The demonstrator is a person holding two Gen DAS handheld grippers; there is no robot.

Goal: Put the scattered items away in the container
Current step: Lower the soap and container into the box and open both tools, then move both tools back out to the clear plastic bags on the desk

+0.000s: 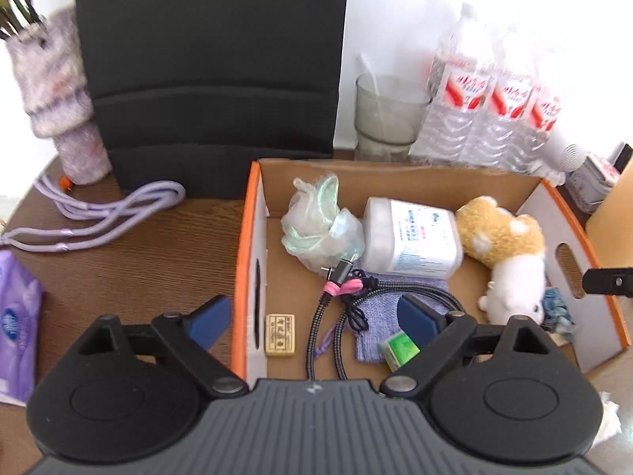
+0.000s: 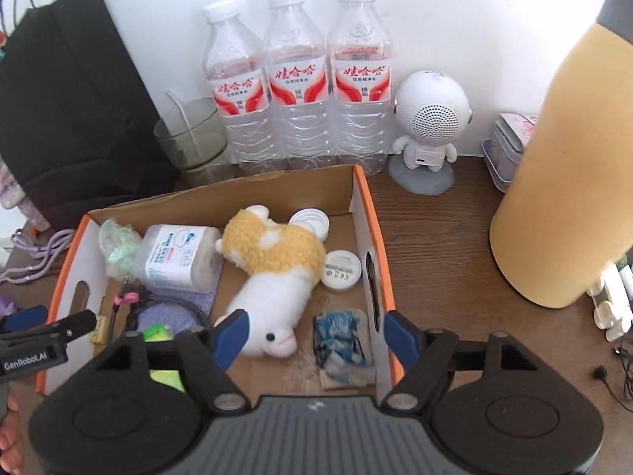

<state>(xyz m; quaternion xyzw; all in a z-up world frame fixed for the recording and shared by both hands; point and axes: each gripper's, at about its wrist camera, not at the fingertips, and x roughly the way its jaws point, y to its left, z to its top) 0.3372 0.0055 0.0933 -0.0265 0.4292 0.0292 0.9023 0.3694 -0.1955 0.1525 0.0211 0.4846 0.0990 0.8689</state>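
Left gripper hangs over the box's left wall, jaws spread wide w/ nothing between the pads; one finger sits outside the wall, the other over the cable bundle inside. Right gripper likewise spread and empty, over the box's near right corner, straddling the blue packet w/o touching it.

Box sits mid-desk, open top, so stuff can be dropped straight in. Already inside: plush lying on its side across the middle, wipes tub & mesh bag pushed toward the back-left, round disc by the right wall, eraser + green block near the front.

Prob. both hands are clear after a drop. Still outside: lilac cord and purple pack on the desk to the left, so job looks mostly done, not finished. Left hand is best placed for those, being on that side.
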